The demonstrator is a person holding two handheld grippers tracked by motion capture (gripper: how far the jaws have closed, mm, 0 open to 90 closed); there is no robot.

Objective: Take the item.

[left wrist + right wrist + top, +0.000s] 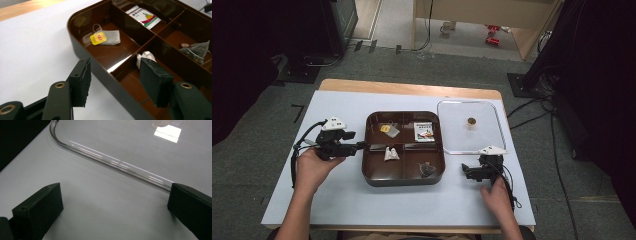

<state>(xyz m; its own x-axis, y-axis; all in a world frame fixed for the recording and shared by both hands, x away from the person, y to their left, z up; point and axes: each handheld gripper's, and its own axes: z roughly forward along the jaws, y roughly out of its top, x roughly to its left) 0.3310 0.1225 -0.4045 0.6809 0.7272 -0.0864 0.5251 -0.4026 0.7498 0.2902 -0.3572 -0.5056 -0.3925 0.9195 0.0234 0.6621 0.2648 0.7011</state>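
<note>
- I had the left gripper [360, 145] at the left wall of the brown tray [404, 179], jaws apart and holding nothing. In the left gripper view its jaws straddled that wall: one pad outside over the white mat [30, 50], the other over the near-left compartment.
- Tray sat mid-table on the mat, split into four compartments.
- Far-left compartment held a flat tea bag [110, 37] with a yellow tag [98, 38] lying on it.
- Far-right compartment held a printed sachet [143, 17], lying flat.
- Near-left compartment held a small white bag [391, 154]; in the left gripper view it was partly hidden behind the right-hand pad.
- Near-right compartment held a dark pyramid tea bag [197, 50], a small round tag just beside it.
- Right gripper [464, 171] was low over the mat, right of the tray and just short of the near edge of the clear lid [492, 142]. Jaws wide apart, empty; lid rim ran across between them in the right gripper view.
- Clear lid lay flat on the mat just beside the tray's right side, with a small gold knob [471, 120] at its centre.
- Couldn't tell whether the lid touched the tray.
</note>
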